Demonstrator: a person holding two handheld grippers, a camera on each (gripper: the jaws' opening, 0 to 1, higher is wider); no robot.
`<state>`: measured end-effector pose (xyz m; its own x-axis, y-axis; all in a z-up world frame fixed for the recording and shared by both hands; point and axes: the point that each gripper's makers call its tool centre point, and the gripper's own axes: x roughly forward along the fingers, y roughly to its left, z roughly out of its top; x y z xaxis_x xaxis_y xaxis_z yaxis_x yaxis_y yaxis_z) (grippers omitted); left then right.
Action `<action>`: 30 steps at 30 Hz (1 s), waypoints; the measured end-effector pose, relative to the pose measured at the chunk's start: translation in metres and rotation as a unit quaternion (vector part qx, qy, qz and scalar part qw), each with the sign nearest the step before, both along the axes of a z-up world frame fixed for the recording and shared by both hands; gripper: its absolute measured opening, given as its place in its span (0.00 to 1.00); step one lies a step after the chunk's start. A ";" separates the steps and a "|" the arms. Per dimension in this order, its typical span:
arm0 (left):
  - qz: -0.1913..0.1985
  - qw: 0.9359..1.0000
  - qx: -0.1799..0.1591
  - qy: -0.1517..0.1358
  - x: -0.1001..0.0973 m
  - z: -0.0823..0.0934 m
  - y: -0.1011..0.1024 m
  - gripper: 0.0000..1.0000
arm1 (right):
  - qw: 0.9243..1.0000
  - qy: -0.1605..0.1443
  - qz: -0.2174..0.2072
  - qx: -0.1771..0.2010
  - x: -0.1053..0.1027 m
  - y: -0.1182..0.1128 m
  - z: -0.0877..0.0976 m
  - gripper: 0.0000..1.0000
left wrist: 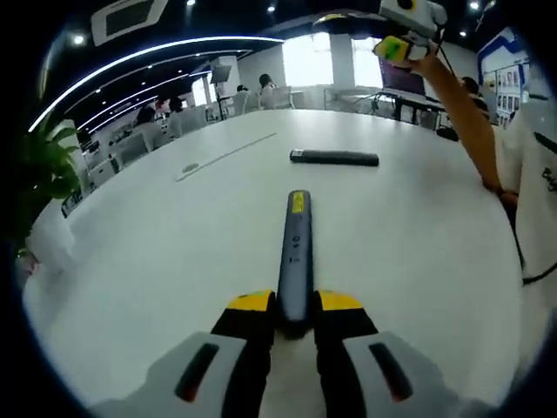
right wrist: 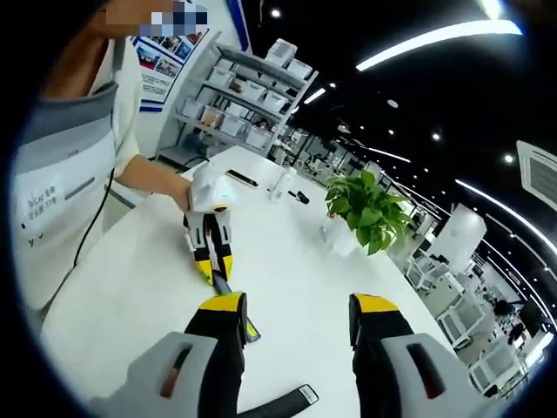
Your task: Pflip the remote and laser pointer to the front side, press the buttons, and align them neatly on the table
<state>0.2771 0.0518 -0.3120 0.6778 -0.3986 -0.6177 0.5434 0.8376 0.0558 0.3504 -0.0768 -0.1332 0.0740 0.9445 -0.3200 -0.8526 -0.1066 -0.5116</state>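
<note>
My left gripper (left wrist: 294,306) is shut on the near end of a slim grey laser pointer (left wrist: 295,239). The pointer lies along the white table (left wrist: 157,261), buttons up, with a yellow label at its far tip. Beyond it a black remote (left wrist: 335,158) lies crosswise on the table. In the right gripper view, my right gripper (right wrist: 298,309) is open with nothing between its jaws, well above the table. Below it, the left gripper (right wrist: 209,244) holds the pointer (right wrist: 251,329), and the black remote (right wrist: 278,404) shows at the bottom edge. The right gripper (left wrist: 402,39) hangs high at the top right.
A potted green plant (right wrist: 370,205) in a white pot stands on the table, seen also as the plant (left wrist: 43,174) at the table's left edge. A person (right wrist: 61,174) stands at the table's side. Small items (right wrist: 242,178) lie at the far end. Shelves (right wrist: 252,96) stand behind.
</note>
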 end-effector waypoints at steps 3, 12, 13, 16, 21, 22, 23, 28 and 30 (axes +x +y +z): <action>0.016 1.000 -0.016 0.017 -0.002 -0.001 0.001 0.20 | 1.000 0.006 0.005 0.002 -0.001 0.001 -0.001 0.51; 0.005 1.000 -0.007 0.020 -0.006 -0.001 0.003 0.20 | 1.000 0.013 0.023 0.005 -0.010 0.003 -0.001 0.51; 0.009 1.000 -0.012 0.022 -0.006 -0.002 0.003 0.20 | 1.000 0.015 0.023 0.003 -0.009 0.003 -0.002 0.51; 0.013 1.000 -0.015 0.019 -0.008 -0.002 0.004 0.20 | 1.000 0.010 0.019 -0.007 -0.008 0.005 -0.008 0.51; 0.018 1.000 -0.018 0.018 -0.011 -0.003 0.008 0.20 | 1.000 0.009 0.029 -0.007 -0.013 0.007 -0.007 0.51; 0.018 1.000 -0.018 0.017 -0.011 -0.003 0.008 0.20 | 1.000 0.009 0.029 -0.006 -0.013 0.007 -0.007 0.51; 0.020 1.000 -0.017 0.016 -0.010 -0.003 0.008 0.20 | 1.000 0.009 0.028 -0.005 -0.013 0.007 -0.007 0.51; 0.026 0.999 -0.018 0.014 -0.009 -0.002 0.006 0.20 | 1.000 0.009 0.028 -0.009 -0.012 0.007 -0.009 0.50; 0.024 0.999 -0.015 0.014 -0.010 -0.002 0.006 0.20 | 0.999 0.009 0.035 -0.017 -0.015 0.007 -0.013 0.47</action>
